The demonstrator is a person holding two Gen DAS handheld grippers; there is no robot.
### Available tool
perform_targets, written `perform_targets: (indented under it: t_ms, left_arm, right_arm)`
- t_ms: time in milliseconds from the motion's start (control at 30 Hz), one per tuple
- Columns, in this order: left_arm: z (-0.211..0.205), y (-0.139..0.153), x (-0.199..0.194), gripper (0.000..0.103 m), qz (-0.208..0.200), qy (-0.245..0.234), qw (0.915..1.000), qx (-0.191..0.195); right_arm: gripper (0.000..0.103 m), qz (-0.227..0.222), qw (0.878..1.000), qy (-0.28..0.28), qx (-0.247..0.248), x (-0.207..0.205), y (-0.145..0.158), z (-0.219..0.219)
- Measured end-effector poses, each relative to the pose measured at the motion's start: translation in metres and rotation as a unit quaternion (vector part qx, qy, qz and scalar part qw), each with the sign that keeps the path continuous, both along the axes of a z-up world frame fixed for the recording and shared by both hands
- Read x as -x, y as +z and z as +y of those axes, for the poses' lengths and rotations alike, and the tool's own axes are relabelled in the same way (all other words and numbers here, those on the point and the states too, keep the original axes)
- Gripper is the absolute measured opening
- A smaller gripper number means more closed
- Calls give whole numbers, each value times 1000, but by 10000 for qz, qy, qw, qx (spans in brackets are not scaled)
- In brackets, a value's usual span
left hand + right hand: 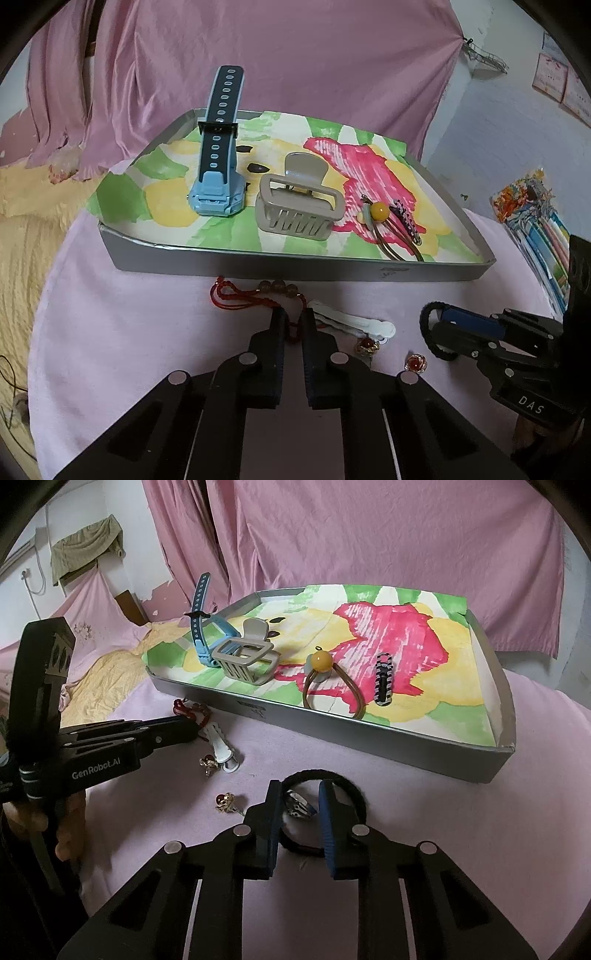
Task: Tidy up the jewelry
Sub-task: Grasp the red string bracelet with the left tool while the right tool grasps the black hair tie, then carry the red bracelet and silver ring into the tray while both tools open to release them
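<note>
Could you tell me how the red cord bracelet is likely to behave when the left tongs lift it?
The red cord bracelet lies in loose loops, so it will probably hang limp. Its beads may swing. It looks light and thin, so it could slip between the pads.

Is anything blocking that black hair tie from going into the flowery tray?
Nothing visible lies between them. The black hair tie sits on the pink cloth with the right gripper open around part of it. Bare cloth stretches to the tray, though its raised front wall must be cleared.
</note>
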State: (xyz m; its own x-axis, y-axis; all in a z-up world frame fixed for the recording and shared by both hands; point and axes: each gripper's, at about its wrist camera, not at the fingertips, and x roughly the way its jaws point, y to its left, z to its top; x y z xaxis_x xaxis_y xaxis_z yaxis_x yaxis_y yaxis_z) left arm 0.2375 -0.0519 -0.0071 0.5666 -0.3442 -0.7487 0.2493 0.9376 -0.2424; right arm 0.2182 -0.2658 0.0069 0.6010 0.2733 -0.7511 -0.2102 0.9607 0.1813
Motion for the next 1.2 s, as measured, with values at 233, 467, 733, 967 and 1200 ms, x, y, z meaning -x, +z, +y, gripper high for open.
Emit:
perform_targets:
  t_ms: [233,467,733,967,1200]
  left_arm:
    - [4,-1,0,4,29,10,9999,142]
    - [6,6,14,4,-245,-43,9993,265]
    - [8,27,29,4,-764,-27,9960,456]
    - [6,46,24,4,-1043,13,9931,542]
    - [-4,61,4,4,-1283,-16,9903,531]
  right_arm:
    - [16,-68,10000,-15,-45,2,1,-2]
    - [16,-221,9995,-62,-199,6,5,-7]
    - [16,-485,9983,-74,-323,13,15,-10]
    - [16,-784,9964,-151,-287,14,32,-17]
    - [16,-1030,9937,-302,-315,-6,46,-29]
